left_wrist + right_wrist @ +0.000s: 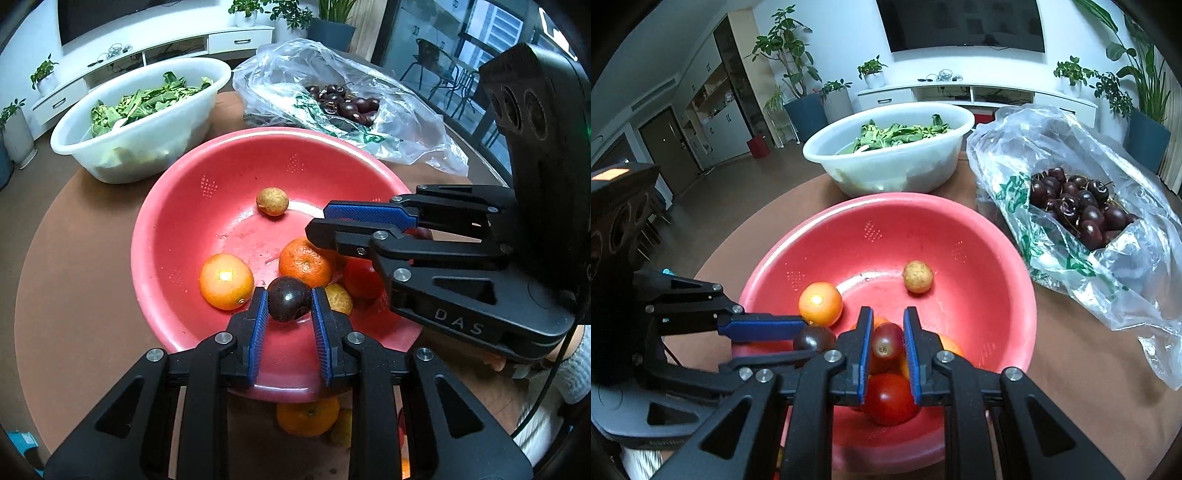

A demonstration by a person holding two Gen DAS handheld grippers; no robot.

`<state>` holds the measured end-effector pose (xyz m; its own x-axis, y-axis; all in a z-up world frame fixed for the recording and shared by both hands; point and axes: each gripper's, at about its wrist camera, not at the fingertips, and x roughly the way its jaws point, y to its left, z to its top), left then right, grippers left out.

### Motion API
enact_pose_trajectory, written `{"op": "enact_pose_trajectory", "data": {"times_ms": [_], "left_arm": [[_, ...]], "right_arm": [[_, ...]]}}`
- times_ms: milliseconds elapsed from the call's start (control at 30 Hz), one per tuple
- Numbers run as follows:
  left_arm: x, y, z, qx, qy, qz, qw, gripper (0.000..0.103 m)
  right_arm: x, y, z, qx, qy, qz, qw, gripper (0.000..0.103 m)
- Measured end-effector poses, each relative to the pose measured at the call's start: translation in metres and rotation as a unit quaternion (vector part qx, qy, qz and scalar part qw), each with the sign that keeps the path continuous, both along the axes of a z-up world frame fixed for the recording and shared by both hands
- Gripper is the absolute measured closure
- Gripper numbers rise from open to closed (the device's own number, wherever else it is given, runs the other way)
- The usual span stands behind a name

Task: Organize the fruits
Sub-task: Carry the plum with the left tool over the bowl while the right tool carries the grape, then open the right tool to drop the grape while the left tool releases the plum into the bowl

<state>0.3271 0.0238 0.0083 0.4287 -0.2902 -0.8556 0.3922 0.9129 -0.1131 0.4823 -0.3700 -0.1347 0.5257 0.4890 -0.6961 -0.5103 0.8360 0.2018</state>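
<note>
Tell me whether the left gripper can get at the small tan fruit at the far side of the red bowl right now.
Probably not yet. The left gripper is already shut on a dark round fruit, so its fingers are full. The path itself looks free: bare bowl floor lies between it and the tan fruit in the red bowl.

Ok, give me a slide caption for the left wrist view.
Left gripper holds a dark cherry over the red bowl of fruit.
</note>
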Motion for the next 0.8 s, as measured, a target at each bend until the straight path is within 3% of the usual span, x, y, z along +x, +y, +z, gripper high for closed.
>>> {"op": "enact_pose_trajectory", "data": {"times_ms": [267,333,400,467,800], "left_arm": [[-0.002,0.003,0.007,-0.002,-0.013,0.010,0.9999,0.080],[-0.004,0.005,0.011,-0.002,-0.020,0.012,0.9997,0.080],[-0.005,0.006,0.013,-0.007,-0.021,0.012,0.9997,0.080],[-0.005,0.006,0.012,-0.012,-0.012,0.009,0.9998,0.080],[-0.013,0.010,0.016,-0.018,-0.022,0.013,0.9995,0.079]], "right_arm": [[-0.005,-0.002,0.008,0.001,-0.022,-0.004,1.000,0.084],[-0.009,-0.003,0.012,0.001,-0.029,-0.007,1.000,0.079],[-0.015,-0.005,0.018,0.008,-0.041,-0.009,0.999,0.056],[-0.021,-0.007,0.022,0.007,-0.059,-0.018,0.998,0.040],[-0.048,-0.022,0.029,0.033,-0.059,-0.023,0.997,0.039]]}}
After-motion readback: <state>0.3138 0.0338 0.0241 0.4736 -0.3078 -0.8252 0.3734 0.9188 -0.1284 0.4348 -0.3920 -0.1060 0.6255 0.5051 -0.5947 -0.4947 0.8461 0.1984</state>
